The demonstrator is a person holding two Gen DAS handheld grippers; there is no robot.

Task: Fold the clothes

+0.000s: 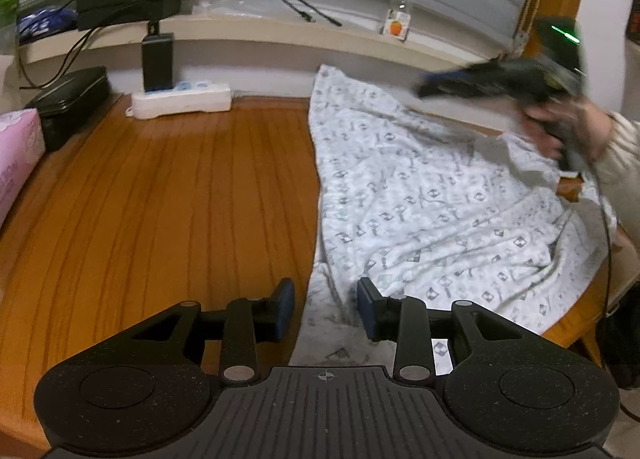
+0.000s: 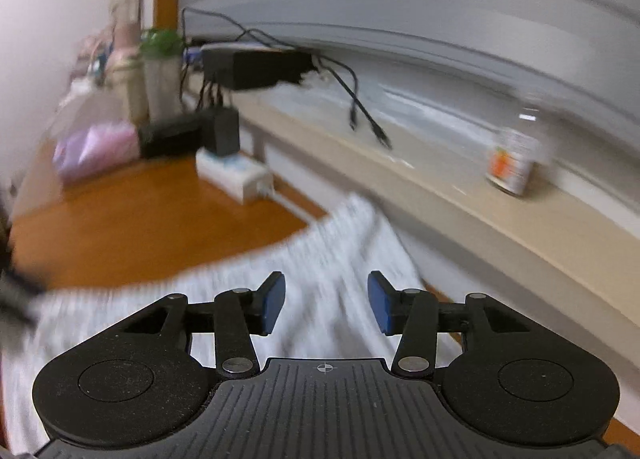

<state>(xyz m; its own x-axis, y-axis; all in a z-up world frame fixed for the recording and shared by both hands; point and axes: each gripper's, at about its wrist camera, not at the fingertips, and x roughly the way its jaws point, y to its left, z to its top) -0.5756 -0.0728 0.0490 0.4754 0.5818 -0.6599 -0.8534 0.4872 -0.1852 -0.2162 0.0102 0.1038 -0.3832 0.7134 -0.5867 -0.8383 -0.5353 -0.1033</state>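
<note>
Soft cloth on glossy wood, matt black plastic tongs

Ahead of the left gripper, the printed garment looks a soft, matt, wrinkled cloth, lying on a table of smooth orange wood with a glossy, grained finish; both it and the right gripper are speckled matt black plastic with ribbed bases, dull metal pivot pins and blue rubbery-looking pads

left gripper agape, right gripper agape
</note>
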